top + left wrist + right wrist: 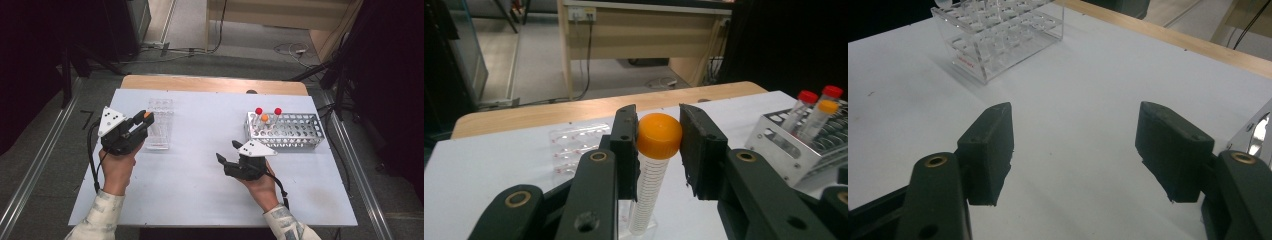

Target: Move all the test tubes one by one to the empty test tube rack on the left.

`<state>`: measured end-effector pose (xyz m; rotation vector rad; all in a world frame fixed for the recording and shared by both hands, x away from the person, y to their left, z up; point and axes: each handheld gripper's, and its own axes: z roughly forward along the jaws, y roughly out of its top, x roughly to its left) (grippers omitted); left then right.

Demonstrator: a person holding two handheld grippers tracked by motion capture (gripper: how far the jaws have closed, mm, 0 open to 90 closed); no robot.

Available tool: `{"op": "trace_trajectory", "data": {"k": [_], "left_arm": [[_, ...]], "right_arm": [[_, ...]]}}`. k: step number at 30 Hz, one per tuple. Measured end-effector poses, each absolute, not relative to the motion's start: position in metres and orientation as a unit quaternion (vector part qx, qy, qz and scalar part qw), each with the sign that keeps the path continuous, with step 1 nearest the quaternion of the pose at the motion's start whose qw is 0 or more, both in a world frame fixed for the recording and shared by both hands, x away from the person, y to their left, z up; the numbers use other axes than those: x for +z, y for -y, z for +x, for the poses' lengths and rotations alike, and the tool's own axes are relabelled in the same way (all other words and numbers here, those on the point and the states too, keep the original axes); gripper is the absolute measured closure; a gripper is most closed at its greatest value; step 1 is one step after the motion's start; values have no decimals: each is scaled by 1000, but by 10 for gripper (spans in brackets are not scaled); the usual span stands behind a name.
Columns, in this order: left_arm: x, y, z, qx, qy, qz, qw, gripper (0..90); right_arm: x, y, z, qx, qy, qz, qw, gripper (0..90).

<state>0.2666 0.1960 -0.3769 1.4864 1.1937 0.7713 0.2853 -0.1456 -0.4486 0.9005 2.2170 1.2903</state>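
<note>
My left gripper (142, 123) is shut on the orange cap of a clear graduated tube (650, 175), which stands upright. The tube's lower end sits at the near edge of a clear plastic rack (160, 124); that rack also appears behind the left jaws (574, 142). The orange cap (148, 115) peeks out between the left jaws in the high view. Right of centre, my right gripper (226, 151) rests low over the table, open, with nothing between its jaws (1075, 135). It points toward the clear rack (998, 40).
A metal grid rack (295, 131) stands at the right, holding two red-capped tubes (258, 111) and one orange-capped tube (264, 118). The white table top (200, 195) has a wooden strip (215, 84) along its far edge. Floor and cables lie beyond.
</note>
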Motion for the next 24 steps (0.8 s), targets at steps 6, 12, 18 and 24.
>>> {"op": "trace_trajectory", "data": {"k": [6, 12, 18, 24], "left_arm": [[-372, -200, 280, 330, -506, 614, 508, 704], [-373, -197, 293, 336, -512, 612, 501, 704], [-381, -195, 303, 339, -517, 612, 492, 704], [-389, -192, 307, 343, -521, 615, 483, 703]], "right_arm": [[-448, 147, 286, 464, -796, 326, 211, 297], [-449, 149, 287, 462, -797, 325, 213, 297], [-450, 152, 288, 462, -795, 330, 214, 297], [-450, 153, 288, 463, -794, 331, 214, 297]]}}
